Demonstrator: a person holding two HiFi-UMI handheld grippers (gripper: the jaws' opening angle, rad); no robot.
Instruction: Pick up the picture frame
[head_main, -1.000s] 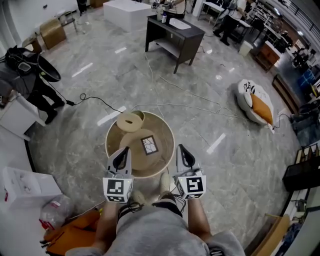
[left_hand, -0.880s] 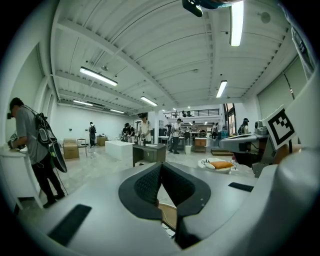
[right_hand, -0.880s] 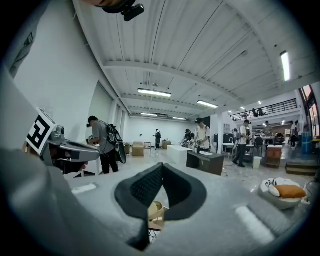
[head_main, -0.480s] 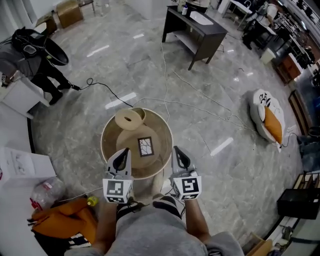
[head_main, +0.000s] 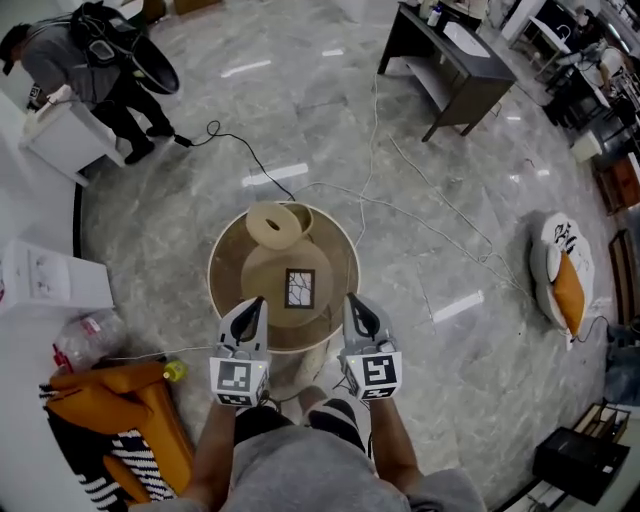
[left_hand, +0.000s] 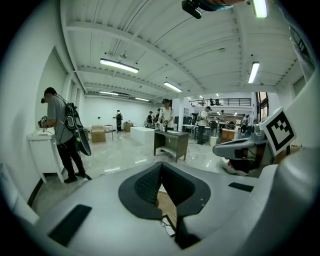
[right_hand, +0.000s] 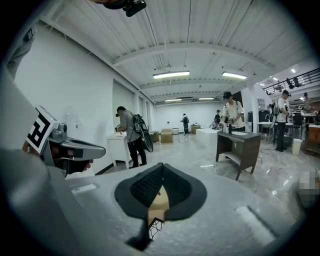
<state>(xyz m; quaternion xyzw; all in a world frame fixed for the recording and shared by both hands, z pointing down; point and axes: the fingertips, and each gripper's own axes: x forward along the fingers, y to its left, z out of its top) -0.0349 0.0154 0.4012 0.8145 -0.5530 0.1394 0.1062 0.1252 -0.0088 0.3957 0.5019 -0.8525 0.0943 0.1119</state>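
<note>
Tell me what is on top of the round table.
The picture frame lies flat near the middle; a beige ring-shaped piece rests at the far rim. The left gripper and right gripper cover the round table's near edge.

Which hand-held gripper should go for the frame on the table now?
Right, narrowly: the frame lies in line with the right hand-held gripper, jaws shut, but off to one side of the left hand-held gripper. Both are near it.

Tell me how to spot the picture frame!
Find the big round beige table on the grey marble floor. The picture frame lies flat near its middle. Its neighbour is a round tan ring, but the frame is a small dark rectangle holding a white picture with black crackly lines.
</note>
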